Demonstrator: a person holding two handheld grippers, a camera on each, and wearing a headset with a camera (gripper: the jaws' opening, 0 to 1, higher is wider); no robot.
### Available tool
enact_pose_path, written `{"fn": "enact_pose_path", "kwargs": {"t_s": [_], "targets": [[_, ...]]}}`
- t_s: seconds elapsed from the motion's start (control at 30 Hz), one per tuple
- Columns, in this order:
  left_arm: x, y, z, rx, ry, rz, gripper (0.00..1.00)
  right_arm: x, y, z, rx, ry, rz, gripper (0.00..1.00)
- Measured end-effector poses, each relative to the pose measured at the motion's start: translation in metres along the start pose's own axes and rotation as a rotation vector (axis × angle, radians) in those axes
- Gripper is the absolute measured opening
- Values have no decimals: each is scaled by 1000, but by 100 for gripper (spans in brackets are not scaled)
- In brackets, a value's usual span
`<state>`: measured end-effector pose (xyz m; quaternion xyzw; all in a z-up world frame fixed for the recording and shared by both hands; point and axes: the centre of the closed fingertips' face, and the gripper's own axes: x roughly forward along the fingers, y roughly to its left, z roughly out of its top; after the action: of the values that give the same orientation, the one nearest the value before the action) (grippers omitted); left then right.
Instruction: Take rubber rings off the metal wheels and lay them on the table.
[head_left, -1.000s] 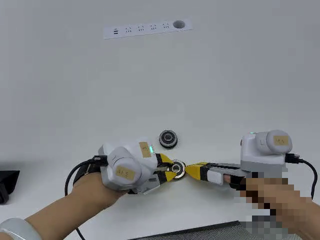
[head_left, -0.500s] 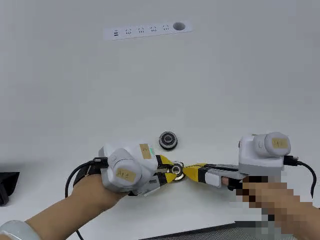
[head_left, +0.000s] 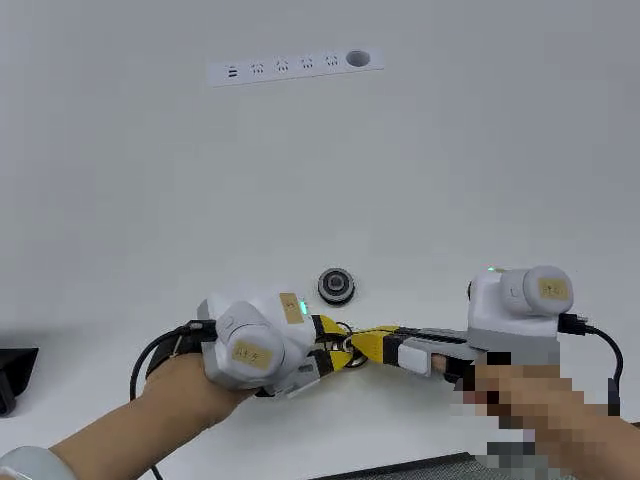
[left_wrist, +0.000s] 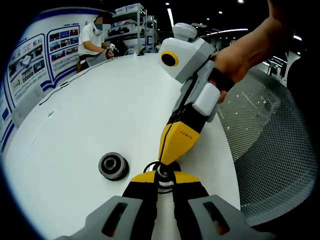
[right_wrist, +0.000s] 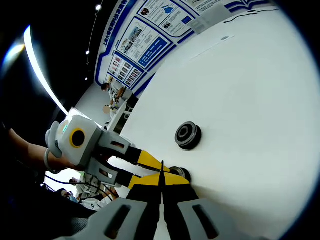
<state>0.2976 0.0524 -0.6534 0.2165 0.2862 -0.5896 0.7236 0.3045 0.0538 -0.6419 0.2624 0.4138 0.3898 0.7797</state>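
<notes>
White table (head_left: 420, 200), near edge: one metal wheel (left_wrist: 163, 183) is held up off the surface, clamped between the jaws of the left gripper (left_wrist: 163, 175), which are narrow and closed on it. Its rubber ring (left_wrist: 151, 164) shows in the left gripper view as a thin black loop standing proud of the wheel, right at the tip of the right gripper (left_wrist: 165, 159). Right jaws are pressed together with no gap to see. Judged to be pinching the ring, though the pinch point itself is too small to confirm.

Change over the last second: the right gripper has closed in on the left one. Its yellow tips were just beside the wheel and now overlap it in the head view, so the wheel face is mostly covered. Both grippers sit slightly lower in the picture, but that may be the camera.

Meaning: the ring looks partly lifted, not yet free. Nothing has been laid on the table so far.

A second wheel (head_left: 336, 285) lies flat on the table just beyond the grippers, apart from both, its dark ring seemingly still on. A power strip (head_left: 295, 64) lies at the far side.
</notes>
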Motion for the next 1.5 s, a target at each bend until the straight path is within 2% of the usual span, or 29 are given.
{"fn": "enact_pose_path", "kwargs": {"t_s": [0.33,0.7,0.8,0.97,1.07,1.27,1.5], "targets": [[0,0,0,18,-12,8,12,-5,-9,-4,26,12,-35,2],[-5,0,1,23,-37,25,11,-7,-11,-7,45,12,-42,2],[-8,2,6,14,-63,32,15,-7,-11,-7,47,12,-43,2],[-11,5,7,15,-79,53,19,-7,-10,-8,48,13,-40,2],[-12,6,9,16,-87,58,26,-7,-10,-8,46,14,-38,2],[-14,4,6,16,-88,57,33,-8,-8,-7,47,10,-35,2],[-18,6,-3,9,-81,72,43,-10,-2,-5,56,-5,-22,2]]}}
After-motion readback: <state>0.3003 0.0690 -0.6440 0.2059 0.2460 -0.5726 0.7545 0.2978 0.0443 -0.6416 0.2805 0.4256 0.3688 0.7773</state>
